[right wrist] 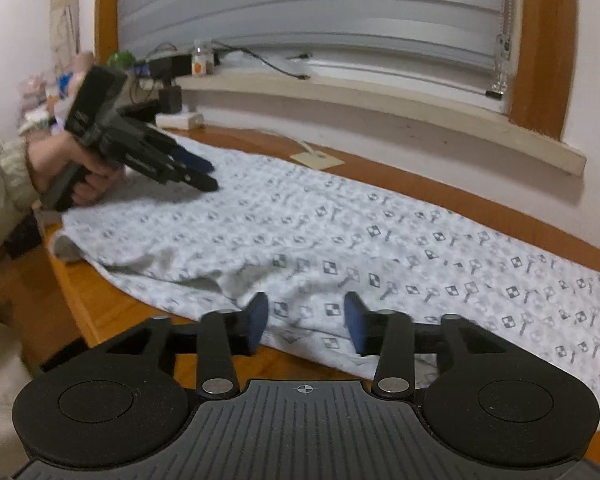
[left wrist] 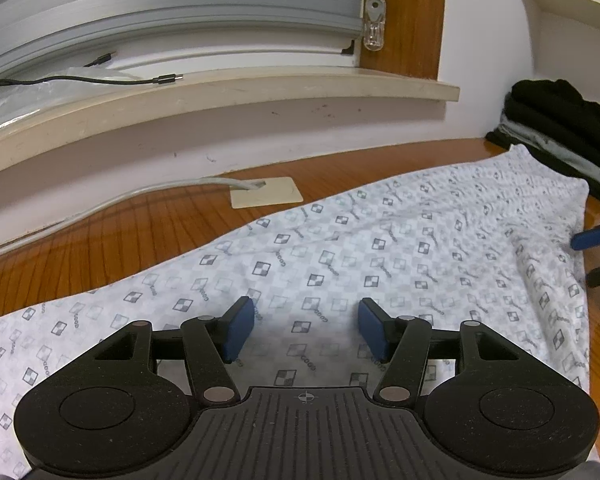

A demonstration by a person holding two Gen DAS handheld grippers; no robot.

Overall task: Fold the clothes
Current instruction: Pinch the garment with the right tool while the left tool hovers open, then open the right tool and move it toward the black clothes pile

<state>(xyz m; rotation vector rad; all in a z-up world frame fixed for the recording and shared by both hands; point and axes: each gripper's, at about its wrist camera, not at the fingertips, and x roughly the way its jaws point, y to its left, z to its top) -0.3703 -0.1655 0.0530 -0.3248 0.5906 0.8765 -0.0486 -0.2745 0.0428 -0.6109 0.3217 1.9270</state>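
A white garment (left wrist: 380, 248) printed with small grey checker squares lies spread flat across the wooden table (left wrist: 120, 224). My left gripper (left wrist: 306, 330) hovers low over the cloth, open, its blue pads (left wrist: 240, 330) wide apart and nothing between them. In the right wrist view a hand holds that left gripper (right wrist: 204, 174) over the garment's far left part. My right gripper (right wrist: 306, 322) stands open above the rumpled near edge of the garment (right wrist: 340, 240), its pads clear of the cloth. The right gripper (left wrist: 598, 254) also shows at the garment's right edge in the left wrist view.
A stack of dark folded clothes (left wrist: 560, 128) sits at the table's far right corner. A beige cable plate (left wrist: 266, 192) with a grey cable lies behind the garment. The window sill (left wrist: 220, 92) carries a black cable; small items (right wrist: 172, 76) crowd the sill's left end.
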